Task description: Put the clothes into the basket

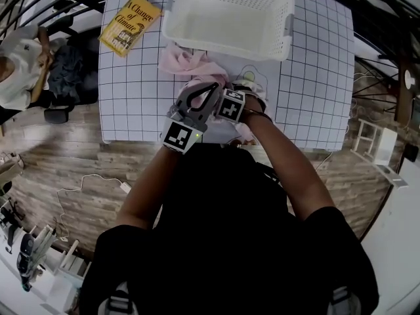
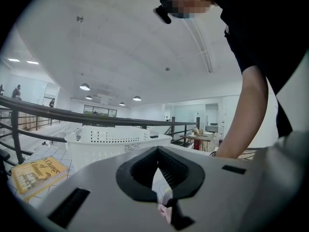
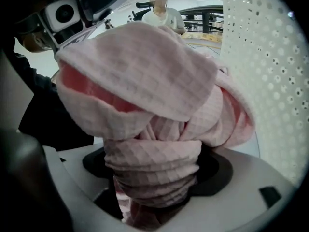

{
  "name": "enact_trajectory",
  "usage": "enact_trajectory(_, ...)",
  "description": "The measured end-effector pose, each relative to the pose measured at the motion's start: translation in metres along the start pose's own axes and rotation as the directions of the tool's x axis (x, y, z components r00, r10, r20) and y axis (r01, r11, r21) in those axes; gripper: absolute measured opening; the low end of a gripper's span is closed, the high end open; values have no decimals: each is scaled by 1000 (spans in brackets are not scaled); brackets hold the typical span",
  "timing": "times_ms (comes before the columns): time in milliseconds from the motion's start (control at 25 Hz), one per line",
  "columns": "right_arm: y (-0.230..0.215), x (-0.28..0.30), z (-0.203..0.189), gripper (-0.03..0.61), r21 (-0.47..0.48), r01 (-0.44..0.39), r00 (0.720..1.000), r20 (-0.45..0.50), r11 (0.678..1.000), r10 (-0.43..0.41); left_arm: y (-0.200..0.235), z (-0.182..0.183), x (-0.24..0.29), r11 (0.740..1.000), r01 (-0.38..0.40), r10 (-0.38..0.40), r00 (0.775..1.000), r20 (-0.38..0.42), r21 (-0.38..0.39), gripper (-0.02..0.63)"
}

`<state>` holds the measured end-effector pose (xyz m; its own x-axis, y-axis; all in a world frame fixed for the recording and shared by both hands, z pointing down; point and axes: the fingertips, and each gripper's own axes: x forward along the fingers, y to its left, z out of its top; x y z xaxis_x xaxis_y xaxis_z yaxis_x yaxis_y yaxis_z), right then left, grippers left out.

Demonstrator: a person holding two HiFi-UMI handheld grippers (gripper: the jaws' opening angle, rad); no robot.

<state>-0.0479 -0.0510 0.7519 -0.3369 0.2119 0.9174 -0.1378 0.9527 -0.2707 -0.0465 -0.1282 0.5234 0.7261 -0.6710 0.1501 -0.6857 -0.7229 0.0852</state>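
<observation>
A: Posn of clothes?
B: One pink waffle-knit garment (image 1: 190,61) is seen bunched on the white gridded worktop (image 1: 131,90). It's pressed vs. the near wall of the white perforated plastic basket (image 1: 230,12), outside it. Near end of the fabric is gathered up twd both grippers, approx. mid-worktop.
A: State of right gripper (image 3: 152,187)?
B: Its fingers are clamped on a thick wad of the garment. Folds are squeezed btwn them; the rest billows above and fills most of the right gripper view. Basket wall is seen close on that view's right.
A: And left gripper (image 2: 161,199)?
B: Fingers (image 2: 171,170) are drawn nearly together, w/ only a thin wedge left btwn the ribbed faces. A sliver of pink fabric is nipped at the tips. In head view it's held just beside the right gripper, both at the garment's near end.
A: Anything else logged?
B: A yellow paperback book (image 1: 129,25) is laid flat at the worktop's far-left corner, left of the basket and apart from it. A person in a white top (image 1: 20,64) is noted beyond the worktop's left edge. Wood-plank floor (image 1: 79,169) is seen round the worktop.
</observation>
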Motion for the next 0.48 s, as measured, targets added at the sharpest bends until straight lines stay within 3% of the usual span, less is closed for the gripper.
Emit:
enact_trajectory(200, -1, -3, 1, 395, 8, 5, 1000, -2, 1000, -5, 3, -5, 1, 1000, -4, 4, 1000, -14, -5, 0)
enact_trajectory(480, 2, -13, 0, 371, 3, 9, 1000, -5, 1000, -9, 7, -4, -1, 1000, -18, 18, 1000, -17, -4, 0)
